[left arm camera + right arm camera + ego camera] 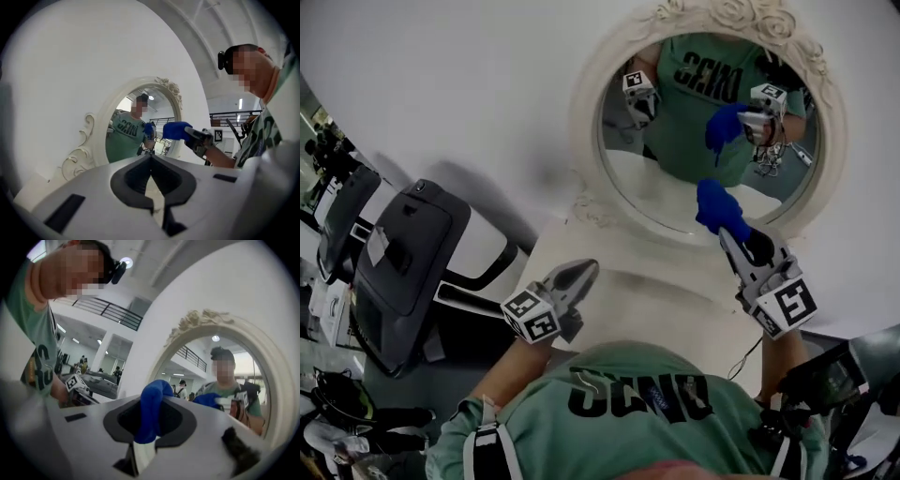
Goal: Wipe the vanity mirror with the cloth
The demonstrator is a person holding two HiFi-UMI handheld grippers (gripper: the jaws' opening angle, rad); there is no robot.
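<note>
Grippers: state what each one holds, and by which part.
The right gripper is shut on the blue cloth, clamped at one end, the rest bunched beyond the jaw tips. The left gripper holds nothing; its jaws are together.

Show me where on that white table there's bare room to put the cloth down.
The white tabletop is bare between the left gripper and the right gripper, before the mirror. It is crowded at the mirror's lower right, where the right gripper's jaws hold the blue cloth.
</note>
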